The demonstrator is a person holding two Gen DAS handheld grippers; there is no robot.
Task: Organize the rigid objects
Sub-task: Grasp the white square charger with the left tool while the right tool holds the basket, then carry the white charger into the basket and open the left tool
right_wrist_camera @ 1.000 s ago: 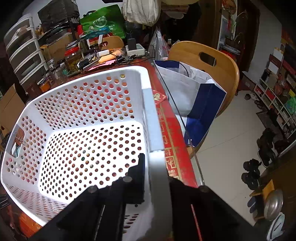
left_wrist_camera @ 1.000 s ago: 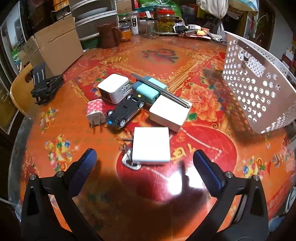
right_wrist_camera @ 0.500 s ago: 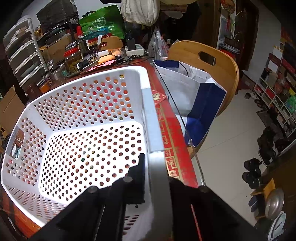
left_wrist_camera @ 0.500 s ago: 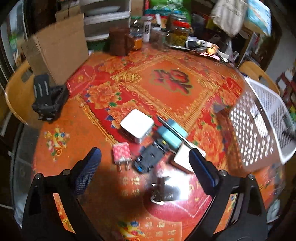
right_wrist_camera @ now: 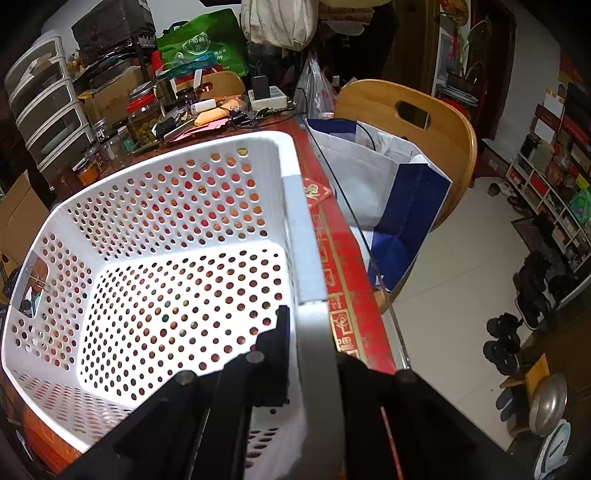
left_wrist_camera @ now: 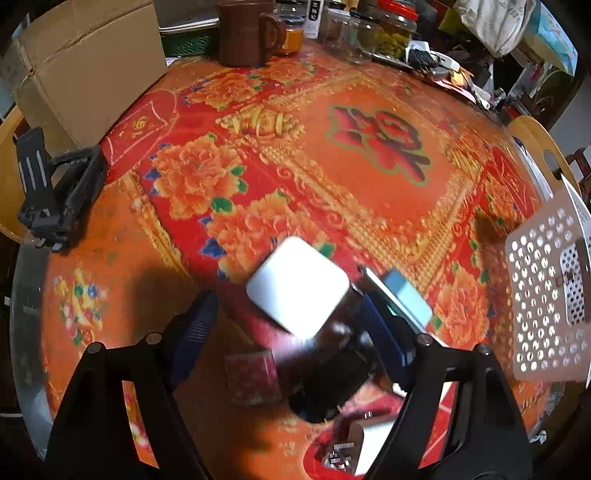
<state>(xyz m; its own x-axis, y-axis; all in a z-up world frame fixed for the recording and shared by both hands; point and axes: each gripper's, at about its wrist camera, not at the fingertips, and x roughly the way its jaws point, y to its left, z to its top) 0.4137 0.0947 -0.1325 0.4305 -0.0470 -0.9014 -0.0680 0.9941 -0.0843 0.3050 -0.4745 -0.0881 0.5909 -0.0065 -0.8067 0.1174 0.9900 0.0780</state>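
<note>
In the left wrist view my left gripper [left_wrist_camera: 291, 317] is open, its blue fingertips [left_wrist_camera: 194, 325] on either side of a white square charger block [left_wrist_camera: 297, 286]. Below it lie a black toy car [left_wrist_camera: 328, 384] and a pink plug [left_wrist_camera: 253, 376], both blurred. A teal box [left_wrist_camera: 406, 299] with a dark stick across it sits to the right, and a white flat box [left_wrist_camera: 373, 446] at the bottom. My right gripper [right_wrist_camera: 310, 354] is shut on the rim of the white perforated basket [right_wrist_camera: 177, 229], which is empty.
The basket also shows at the right edge of the left wrist view [left_wrist_camera: 546, 295]. A cardboard box [left_wrist_camera: 88, 62] and black holder [left_wrist_camera: 55, 192] stand at left. A brown mug [left_wrist_camera: 247, 33] and jars line the back. A wooden chair [right_wrist_camera: 402, 122] with a bag stands beyond the table edge.
My left gripper has moved forward and down over the cluster of objects, so the white charger block now sits between its fingers. The right gripper and basket have stayed put.
</note>
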